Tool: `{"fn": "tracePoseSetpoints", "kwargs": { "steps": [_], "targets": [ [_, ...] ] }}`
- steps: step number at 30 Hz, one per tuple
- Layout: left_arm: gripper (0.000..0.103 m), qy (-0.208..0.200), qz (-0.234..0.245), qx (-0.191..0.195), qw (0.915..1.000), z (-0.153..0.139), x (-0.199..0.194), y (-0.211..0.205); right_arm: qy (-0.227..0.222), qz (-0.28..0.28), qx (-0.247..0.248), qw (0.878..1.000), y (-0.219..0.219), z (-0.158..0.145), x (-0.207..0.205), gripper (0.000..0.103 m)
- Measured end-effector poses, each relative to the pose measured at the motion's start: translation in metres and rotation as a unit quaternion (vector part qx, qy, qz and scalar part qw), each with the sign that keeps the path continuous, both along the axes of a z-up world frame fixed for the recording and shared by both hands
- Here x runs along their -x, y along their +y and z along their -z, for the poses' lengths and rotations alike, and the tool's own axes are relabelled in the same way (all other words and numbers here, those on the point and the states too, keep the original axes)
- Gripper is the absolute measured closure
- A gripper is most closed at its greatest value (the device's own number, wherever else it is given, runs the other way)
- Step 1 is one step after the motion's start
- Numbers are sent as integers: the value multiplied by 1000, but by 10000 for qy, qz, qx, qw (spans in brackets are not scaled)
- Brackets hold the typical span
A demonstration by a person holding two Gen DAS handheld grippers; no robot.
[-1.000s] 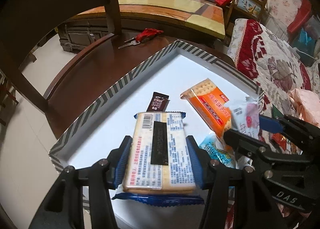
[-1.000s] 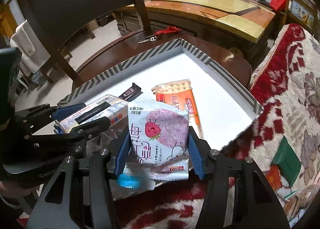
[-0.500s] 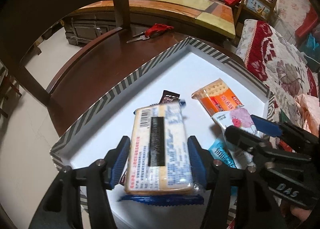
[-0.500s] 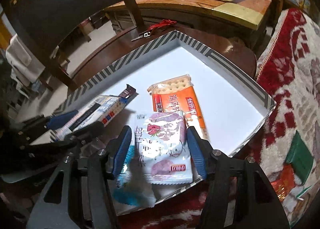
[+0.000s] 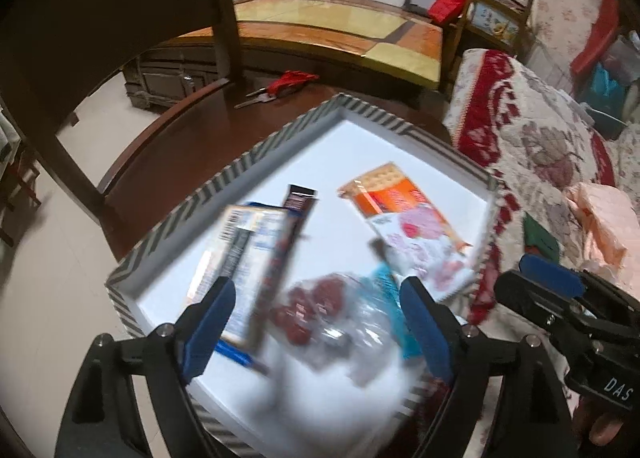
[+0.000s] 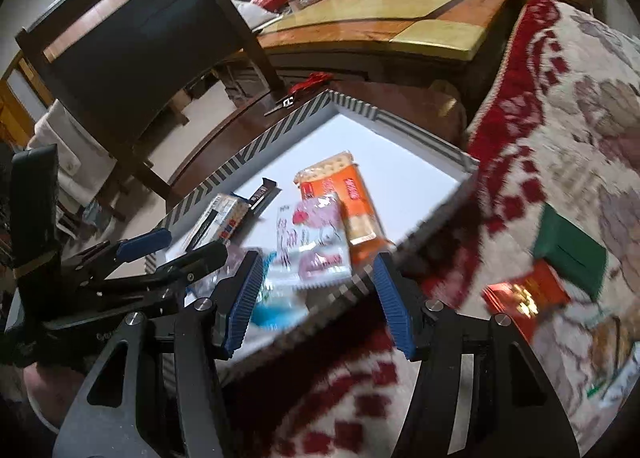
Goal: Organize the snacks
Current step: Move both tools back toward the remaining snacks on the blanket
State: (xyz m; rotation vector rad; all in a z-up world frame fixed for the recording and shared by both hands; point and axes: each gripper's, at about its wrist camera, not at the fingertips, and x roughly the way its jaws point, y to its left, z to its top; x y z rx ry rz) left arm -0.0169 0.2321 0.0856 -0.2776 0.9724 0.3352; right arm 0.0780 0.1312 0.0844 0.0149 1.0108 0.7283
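You are at the release step: both packets are down in the white shallow tray with the grey-striped rim (image 5: 256, 156), which sits on the dark round wooden worktop (image 5: 168, 146), and each gripper is letting go. On the left gripper (image 5: 316, 322) the blue-padded fingers (image 5: 208, 318) are opening and already stand wide; the pale cracker packet with the barcode and black label (image 5: 240, 258) lies blurred just ahead of the left pad, near the tray's left rim, and neither pad looks pressed on it. A clear bag of dark red pieces (image 5: 320, 310) lies between those fingers on the tray floor, apparently untouched. On the right gripper (image 6: 316, 298) the fingers (image 6: 244, 298) stand fairly wide with nothing clamped; the white-and-pink strawberry-print pouch (image 6: 312, 238) rests just beyond them at the tray's near edge, overlapping the orange cracker packet (image 6: 348, 198), with a small blue-and-white sachet (image 6: 276, 310) below it. A dark slim snack bar (image 5: 294, 210) lies beside the pale packet. Next, I judge, you need to draw both grippers clear without dragging a packet, then swing the right one toward the green packet (image 6: 572, 254) and red packet (image 6: 528, 290) on the red-and-cream patterned blanket (image 6: 560, 138), well outside the tray.
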Motion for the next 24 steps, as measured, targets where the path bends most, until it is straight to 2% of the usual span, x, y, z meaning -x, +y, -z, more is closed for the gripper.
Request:
{"fn": "tracePoseSetpoints", "kwargs": {
  "steps": [12,24],
  "targets": [
    [16,37,620,69,9980,-6,-2,-59,-166,482,141,9986,-81,-8,38,43],
    [16,190,1356,162,9904,-2,-24,-115,162,1188,169,9926,-163,17,49,42]
  ]
}}
